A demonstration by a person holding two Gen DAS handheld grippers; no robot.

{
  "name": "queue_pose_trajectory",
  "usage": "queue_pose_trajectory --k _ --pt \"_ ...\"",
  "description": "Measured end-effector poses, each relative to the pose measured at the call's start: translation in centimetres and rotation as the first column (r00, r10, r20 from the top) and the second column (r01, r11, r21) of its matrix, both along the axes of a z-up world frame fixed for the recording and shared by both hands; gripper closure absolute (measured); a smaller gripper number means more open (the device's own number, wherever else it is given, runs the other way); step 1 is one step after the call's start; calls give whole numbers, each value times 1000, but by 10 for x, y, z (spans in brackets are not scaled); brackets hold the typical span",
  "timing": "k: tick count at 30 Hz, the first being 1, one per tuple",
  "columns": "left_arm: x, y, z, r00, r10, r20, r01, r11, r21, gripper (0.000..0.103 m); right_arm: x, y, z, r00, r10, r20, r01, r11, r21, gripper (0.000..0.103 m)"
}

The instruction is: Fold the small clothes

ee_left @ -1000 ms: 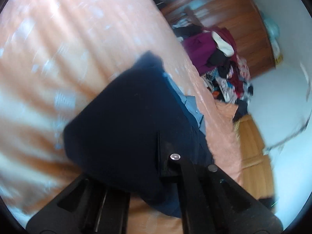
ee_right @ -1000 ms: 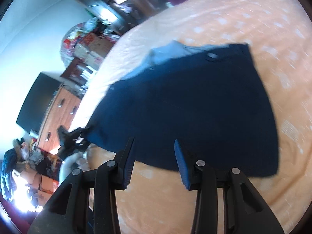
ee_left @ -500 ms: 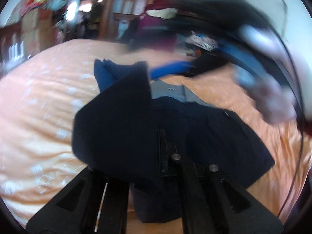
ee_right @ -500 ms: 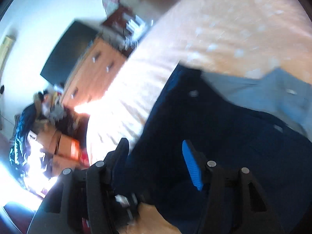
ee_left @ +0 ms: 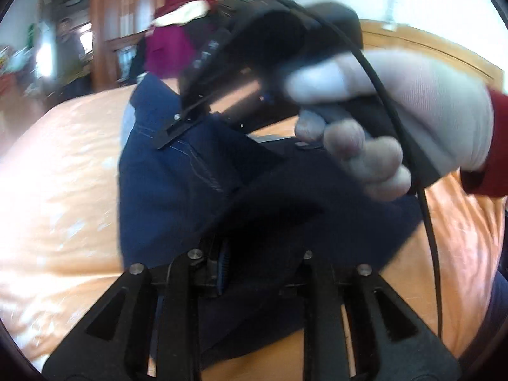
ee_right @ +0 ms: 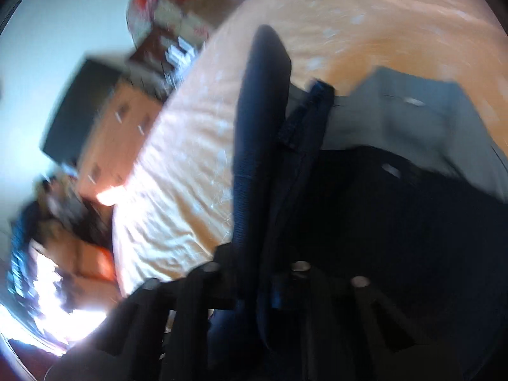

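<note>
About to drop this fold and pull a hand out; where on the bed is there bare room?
Bare orange bedspread lies left of the dark blue garment in the left view, running to the bed's edge. Crowded: over the garment, where the right gripper and its hand hang, and the clothes pile behind.

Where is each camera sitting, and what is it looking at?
Left wrist camera: sits on the left gripper, looking down its fingers at dark blue clothes on the orange bed; the person's other hand, gloved, shows holding the right gripper.
Right wrist camera: sits on the right gripper, which has just been closing and pinches a fold of the clothes; beyond are the bed and a wooden dresser. No hand shows.
Both share the clothes and bed.
</note>
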State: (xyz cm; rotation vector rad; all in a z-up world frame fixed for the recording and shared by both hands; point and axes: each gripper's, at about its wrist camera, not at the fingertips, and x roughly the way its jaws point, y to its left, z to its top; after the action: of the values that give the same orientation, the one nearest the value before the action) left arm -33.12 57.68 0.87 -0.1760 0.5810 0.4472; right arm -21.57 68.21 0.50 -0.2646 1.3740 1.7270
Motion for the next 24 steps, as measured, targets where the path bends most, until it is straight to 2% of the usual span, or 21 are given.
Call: queue_pose_trajectory --k 4,9,11,14,16,18,21,24 --pt "41 -38 16 983 -184 2 184 983 5 82 52 -67 12 990 -121 -72 127 989 79 91" --pt "92 -62 15 949 -315 -10 315 949 -30 77 125 -142 11 954 -267 -139 282 954 105 91" --pt "102 -65 10 933 -358 -15 356 931 -73 74 146 -159 4 938 -311 -155 328 940 99 91" --pt "125 -68 -12 913 -402 -72 390 910 -141 70 173 -177 -20 917 -359 -175 373 927 50 91" --pt "143 -80 -38 885 -440 -152 410 892 -190 65 188 -186 -53 902 -406 -149 409 913 -12 90" --pt "148 -88 -47 868 -456 -194 426 887 -180 55 198 -196 -81 879 -440 -184 437 898 -59 90" --pt "144 -90 -41 855 -479 -200 451 876 -169 45 202 -196 -104 855 -445 -266 439 895 -86 88" --pt "125 -99 -23 849 -483 -215 457 875 -160 45 201 -192 -107 846 -432 -311 417 901 -119 76"
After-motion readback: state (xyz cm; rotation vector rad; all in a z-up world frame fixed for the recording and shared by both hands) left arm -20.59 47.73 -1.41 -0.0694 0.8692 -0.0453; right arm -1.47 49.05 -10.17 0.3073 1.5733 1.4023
